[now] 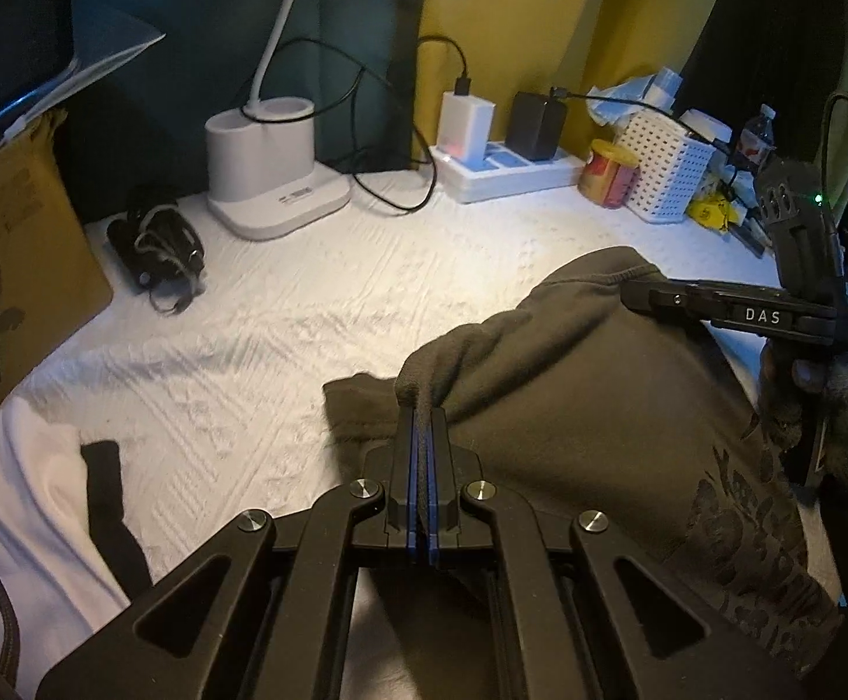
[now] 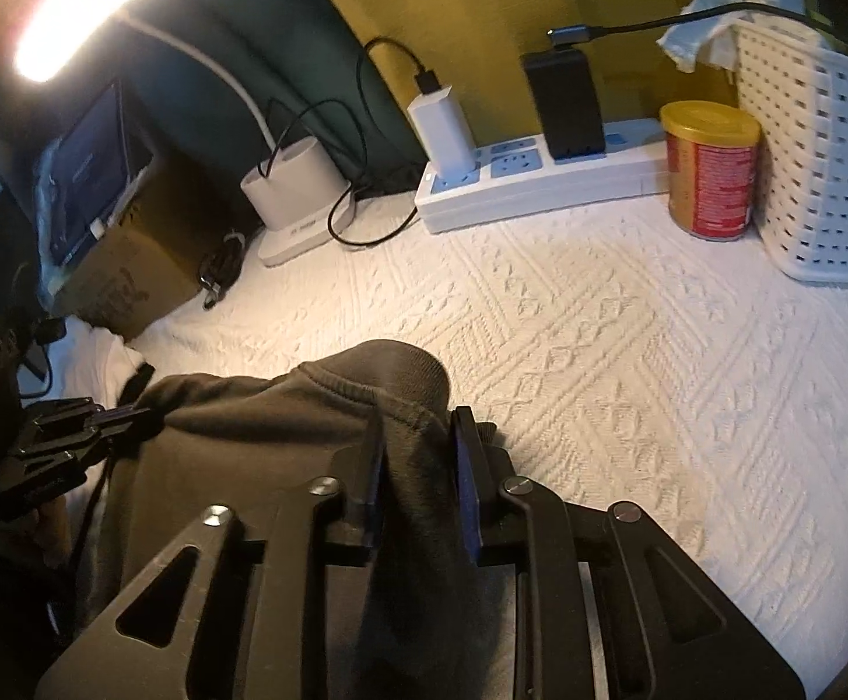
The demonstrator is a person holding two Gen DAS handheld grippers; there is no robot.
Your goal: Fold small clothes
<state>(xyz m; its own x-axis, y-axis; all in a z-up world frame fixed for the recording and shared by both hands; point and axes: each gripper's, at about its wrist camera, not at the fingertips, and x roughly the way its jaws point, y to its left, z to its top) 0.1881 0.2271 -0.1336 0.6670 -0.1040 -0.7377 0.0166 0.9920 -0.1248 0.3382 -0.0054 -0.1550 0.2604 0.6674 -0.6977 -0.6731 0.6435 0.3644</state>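
Note:
A dark olive-brown garment (image 1: 570, 396) with a dark print lies on the white textured cloth (image 1: 284, 315). My left gripper (image 1: 422, 411) is shut on a pinched fold at its near left edge. In the same view my right gripper (image 1: 634, 296), held by a hand, grips the garment's stitched edge farther right. The right wrist view shows my right gripper (image 2: 418, 434) shut on a thick bunched fold of the garment (image 2: 284, 426), which fills the gap between the pads. At the left of that view my left gripper (image 2: 144, 417) bites the garment's other corner.
Along the back stand a white lamp base (image 1: 275, 175), a power strip with chargers (image 1: 505, 169), a red-and-gold can (image 2: 710, 169) and a white perforated basket (image 2: 820, 169). A cardboard box (image 1: 16, 256), a black bundle (image 1: 156, 245) and a white garment (image 1: 21, 501) sit left.

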